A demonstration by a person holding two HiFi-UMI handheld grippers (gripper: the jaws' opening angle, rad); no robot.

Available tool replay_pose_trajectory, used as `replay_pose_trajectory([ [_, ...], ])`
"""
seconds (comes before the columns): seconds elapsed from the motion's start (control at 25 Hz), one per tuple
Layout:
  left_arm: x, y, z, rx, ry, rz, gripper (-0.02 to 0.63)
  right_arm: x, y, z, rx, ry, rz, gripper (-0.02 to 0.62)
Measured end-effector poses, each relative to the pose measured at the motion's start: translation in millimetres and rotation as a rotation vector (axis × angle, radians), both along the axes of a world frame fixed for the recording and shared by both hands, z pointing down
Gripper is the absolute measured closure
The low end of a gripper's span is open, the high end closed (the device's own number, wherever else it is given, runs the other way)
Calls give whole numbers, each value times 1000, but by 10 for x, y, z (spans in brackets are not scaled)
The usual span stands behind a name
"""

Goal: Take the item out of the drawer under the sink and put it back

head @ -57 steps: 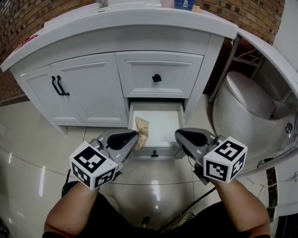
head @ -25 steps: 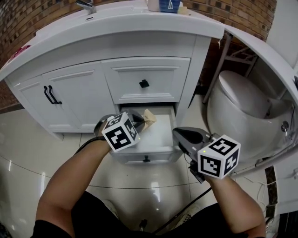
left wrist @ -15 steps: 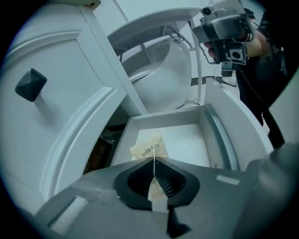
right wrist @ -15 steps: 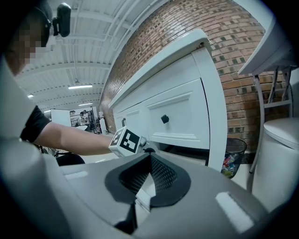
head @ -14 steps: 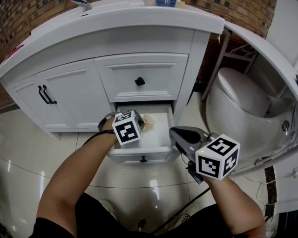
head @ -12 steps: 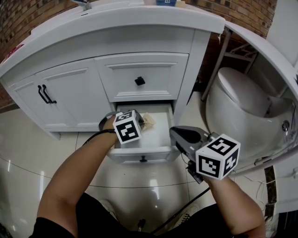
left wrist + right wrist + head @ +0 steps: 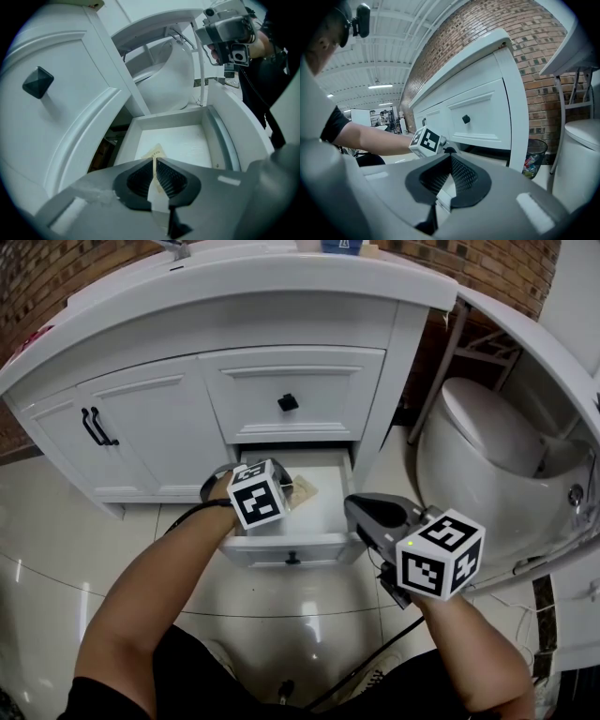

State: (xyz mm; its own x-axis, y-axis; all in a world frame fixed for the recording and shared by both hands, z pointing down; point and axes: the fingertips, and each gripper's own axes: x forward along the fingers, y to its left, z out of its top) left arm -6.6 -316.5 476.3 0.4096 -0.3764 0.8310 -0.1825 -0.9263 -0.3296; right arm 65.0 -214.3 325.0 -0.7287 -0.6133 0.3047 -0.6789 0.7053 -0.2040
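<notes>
Both jaws of the left gripper (image 7: pixel 154 161) pinched the thin tan paper packet (image 7: pixel 157 151) edge-on. Its long axis pointed ahead over the open white bottom drawer (image 7: pixel 171 118) directly beneath. The right gripper (image 7: pixel 449 158), pressed together and empty, hung farther off, beside the drawer's right.

the floor (image 7: pixel 56 549) is glossy tile, mirroring the lights. the cabinet (image 7: pixel 150 418) is smooth white paint with a satin sheen, its knob (image 7: pixel 288 402) matt black. the far wall (image 7: pixel 487 268) is rough brick. the packet (image 7: pixel 306 489) looks like creased brown paper. the left gripper (image 7: pixel 154 161) is matt grey plastic (pads (image 7: pixel 139 180) black, ribbed). the toilet (image 7: pixel 478 456) is glossy.
</notes>
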Motion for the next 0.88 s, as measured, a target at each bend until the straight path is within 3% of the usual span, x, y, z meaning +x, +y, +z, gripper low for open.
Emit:
replay_pose_trajectory([
  [0.36,-131,94,-496,73,139,-75,600,-85,92,-56,20,17,-15,588],
  [0.6,-379,409,-1277,133,428,-193,600,-197,228,-183,51,7,-47,588],
  [0.88,-714,882,-1944,119,737,-333,600,-253,326,-327,91,-7,-61,588],
])
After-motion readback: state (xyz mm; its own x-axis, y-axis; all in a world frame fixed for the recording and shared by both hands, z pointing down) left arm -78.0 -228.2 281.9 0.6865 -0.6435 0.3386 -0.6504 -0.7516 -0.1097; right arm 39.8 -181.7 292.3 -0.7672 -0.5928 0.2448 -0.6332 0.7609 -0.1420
